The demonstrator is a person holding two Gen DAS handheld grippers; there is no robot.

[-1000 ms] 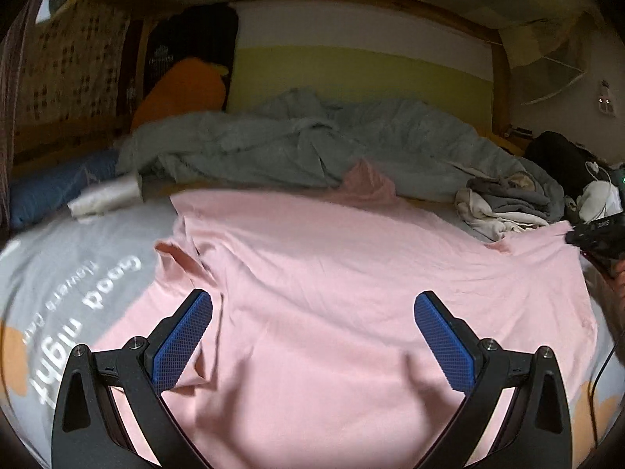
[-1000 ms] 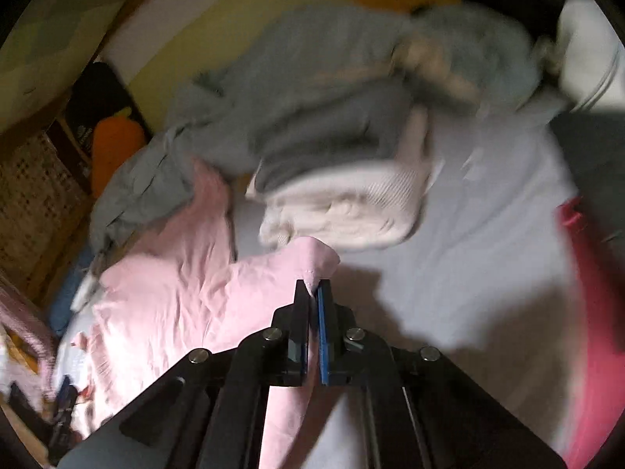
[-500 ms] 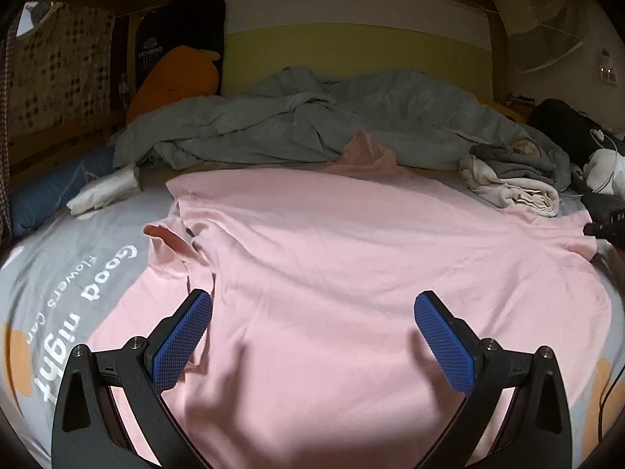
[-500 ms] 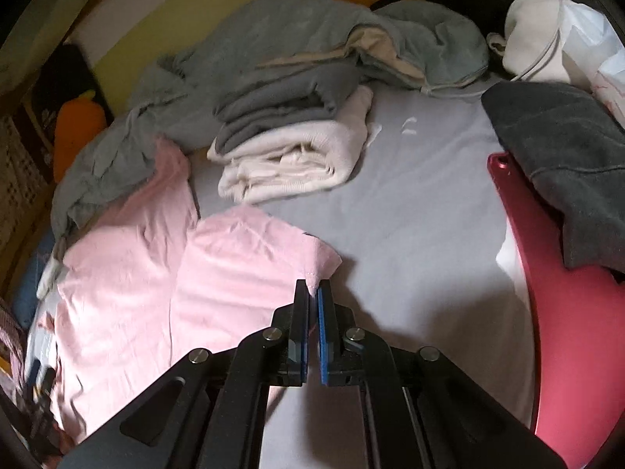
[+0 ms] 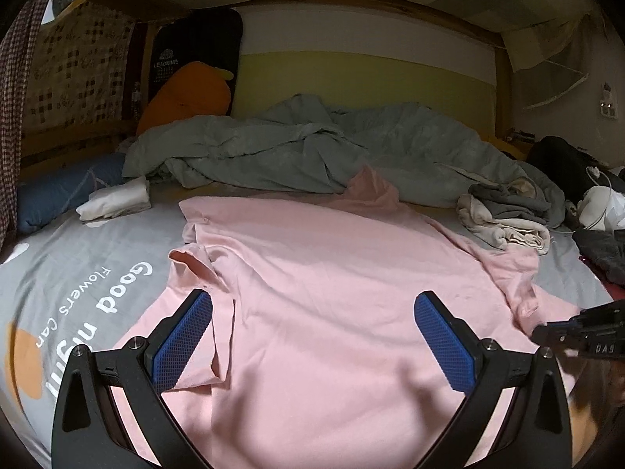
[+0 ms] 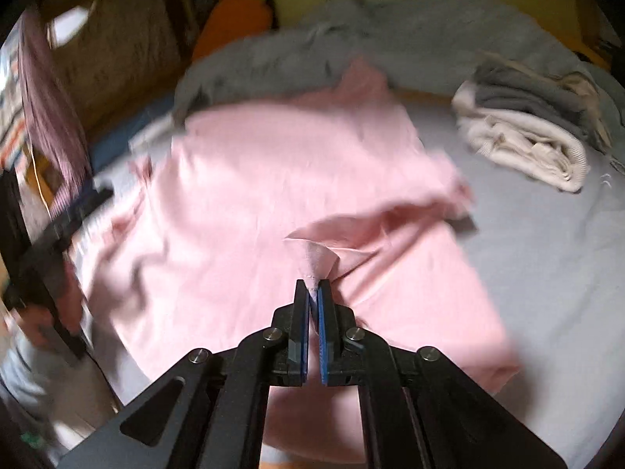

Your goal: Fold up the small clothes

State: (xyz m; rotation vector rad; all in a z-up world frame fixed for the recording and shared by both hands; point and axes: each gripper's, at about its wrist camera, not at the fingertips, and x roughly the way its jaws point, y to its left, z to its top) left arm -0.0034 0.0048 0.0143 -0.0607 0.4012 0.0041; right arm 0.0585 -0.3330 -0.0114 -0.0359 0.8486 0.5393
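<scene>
A pink T-shirt (image 5: 320,273) lies spread on the grey bed sheet (image 5: 78,265), collar to the left. My left gripper (image 5: 312,332) is open and empty, hovering over the shirt's near part. My right gripper (image 6: 312,293) is shut on the pink T-shirt (image 6: 273,195), pinching a fold of its right sleeve edge and lifting it over the shirt's body. The right gripper also shows at the right edge of the left wrist view (image 5: 586,332). The right wrist view is blurred by motion.
A rumpled grey duvet (image 5: 312,148) lies at the back. A folded pile of cream and grey clothes (image 5: 508,219) sits at the right. A white folded cloth (image 5: 117,199), a blue pillow (image 5: 50,195) and an orange cushion (image 5: 187,93) are at the left.
My right gripper has swung left and inward, carrying the sleeve edge over the shirt's body. The left gripper has stayed open over the shirt.
</scene>
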